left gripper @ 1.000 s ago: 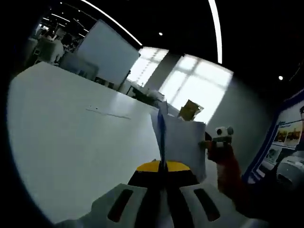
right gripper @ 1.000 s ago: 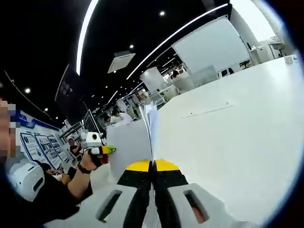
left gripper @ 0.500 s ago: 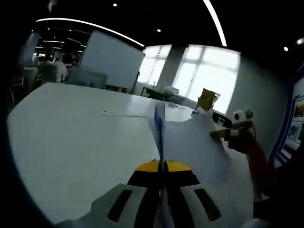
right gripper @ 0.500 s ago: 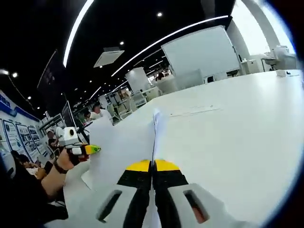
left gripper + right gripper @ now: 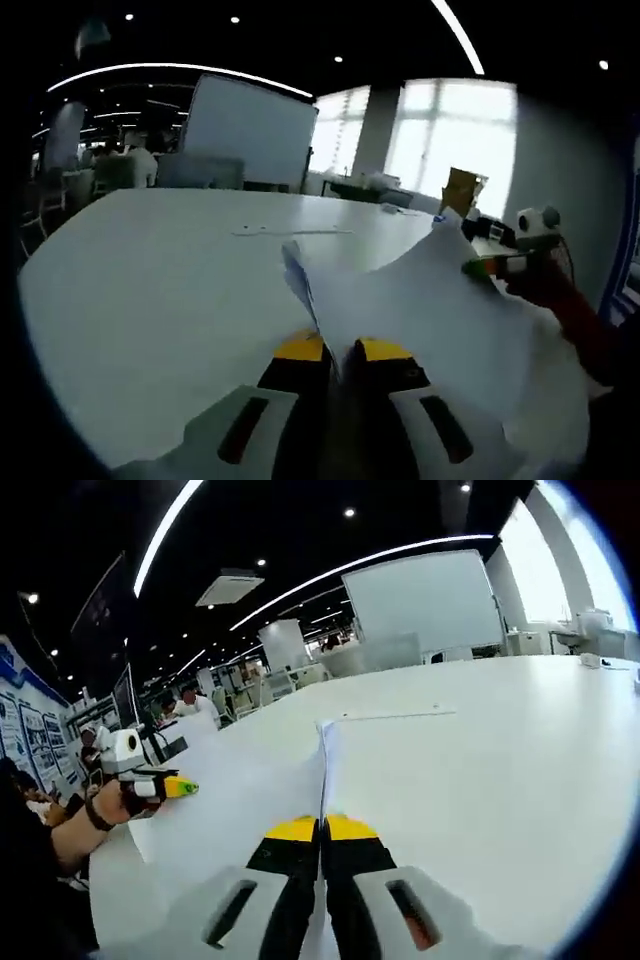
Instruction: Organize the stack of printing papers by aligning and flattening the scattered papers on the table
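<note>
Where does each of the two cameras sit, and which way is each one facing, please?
Left gripper view: rides the left gripper, looking along its jaws over the paper stack and white table; right gripper enters from the right.
Right gripper view: rides the right gripper, facing across the table; left gripper and forearm at left.
Shared: stack, table, whiteboard.

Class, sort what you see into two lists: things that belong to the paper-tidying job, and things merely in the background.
Job:
- paper stack
- left tool
- right tool
- white table

Background:
- whiteboard
- windows
- cardboard box
</note>
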### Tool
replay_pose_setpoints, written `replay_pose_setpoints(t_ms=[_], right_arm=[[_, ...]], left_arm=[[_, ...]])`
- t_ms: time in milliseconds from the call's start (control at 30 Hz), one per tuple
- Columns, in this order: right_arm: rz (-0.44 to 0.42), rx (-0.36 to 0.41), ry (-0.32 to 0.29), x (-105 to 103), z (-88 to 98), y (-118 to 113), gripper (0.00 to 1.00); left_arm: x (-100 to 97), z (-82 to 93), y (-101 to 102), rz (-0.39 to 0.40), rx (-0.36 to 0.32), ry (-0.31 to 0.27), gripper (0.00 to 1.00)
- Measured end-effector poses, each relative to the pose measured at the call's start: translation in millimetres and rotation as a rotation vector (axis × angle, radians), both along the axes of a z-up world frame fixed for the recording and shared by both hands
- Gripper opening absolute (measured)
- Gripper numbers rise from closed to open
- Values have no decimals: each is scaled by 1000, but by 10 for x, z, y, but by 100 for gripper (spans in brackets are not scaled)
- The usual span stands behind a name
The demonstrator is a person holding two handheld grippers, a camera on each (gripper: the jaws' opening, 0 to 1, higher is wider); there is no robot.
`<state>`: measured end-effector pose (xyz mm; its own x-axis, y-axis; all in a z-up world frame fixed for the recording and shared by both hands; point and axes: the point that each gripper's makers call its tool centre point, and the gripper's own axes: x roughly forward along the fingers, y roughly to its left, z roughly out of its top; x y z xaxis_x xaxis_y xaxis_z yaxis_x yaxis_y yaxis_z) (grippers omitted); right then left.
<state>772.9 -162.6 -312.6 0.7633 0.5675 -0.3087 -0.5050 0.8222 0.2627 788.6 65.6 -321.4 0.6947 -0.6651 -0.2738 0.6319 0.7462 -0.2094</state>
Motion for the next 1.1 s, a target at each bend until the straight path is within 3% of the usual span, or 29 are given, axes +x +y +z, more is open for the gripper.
replay_pose_setpoints(t_ms=[200,300,733,933,1100], right_arm=[[-24,-16,2,37,-71,-38,0],[-39,-21,14,44,-112,-62,0],[-100,3,62,60,-213,-173,0],[-109,-28,38,78,-222,-178,1],[-107,-89,9,106,-260,-179,9]], left_arm=[[38,-67,2,12,101,-49,20],[33,-90,-1,10,117,-52,23],[-31,-110,25,12,136,-54,31],[-47,-117,27,8,144,-57,34],[-77,-99,7,-3,105,-37,39]])
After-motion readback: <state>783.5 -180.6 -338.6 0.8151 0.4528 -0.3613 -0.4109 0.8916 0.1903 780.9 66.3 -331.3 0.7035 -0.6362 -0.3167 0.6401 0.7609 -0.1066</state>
